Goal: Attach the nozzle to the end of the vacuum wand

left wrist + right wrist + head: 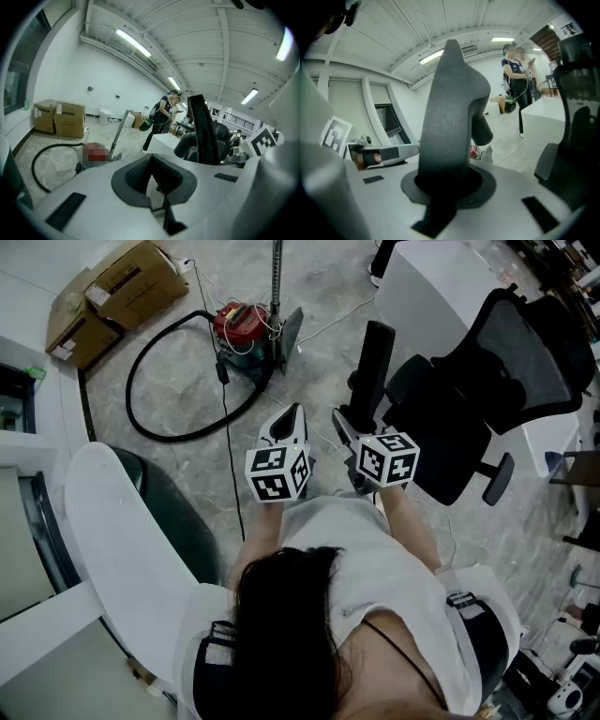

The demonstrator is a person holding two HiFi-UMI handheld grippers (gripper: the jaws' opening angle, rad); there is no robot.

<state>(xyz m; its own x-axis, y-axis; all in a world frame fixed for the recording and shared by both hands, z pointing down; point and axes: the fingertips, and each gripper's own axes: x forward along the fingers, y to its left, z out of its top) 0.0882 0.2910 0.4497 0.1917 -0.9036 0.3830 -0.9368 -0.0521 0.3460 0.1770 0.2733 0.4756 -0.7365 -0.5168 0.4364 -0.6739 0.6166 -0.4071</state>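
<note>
Nearest to me, the left gripper (pixel 157 177) is closed with nothing between its jaws. It sits just beside the right gripper (pixel 443 187), which is clamped on the nozzle (pixel 450 117); the dark nozzle stands up out of the jaws, its round neck turned to one side.

Progress, as I judge it: the pick-up is done and the joining is not begun. The nozzle is in hand, well apart from the wand (pixel 277 277), which stands upright beside the red vacuum canister (pixel 242 326) on the floor ahead. I cannot see from here which end of the wand is free. What is left is to carry the nozzle over, line its neck with the wand's end and push it home; I expect the empty left gripper will be needed to steady the wand.

Count:
- two grippers
- one nozzle
- one wand
- one canister
- one black hose (pixel 128 397), looped on the floor
- one office chair (pixel 487 381) to the right
- two cardboard boxes (pixel 131 282) by the far wall
- one bystander (pixel 164 117) farthest off
</note>
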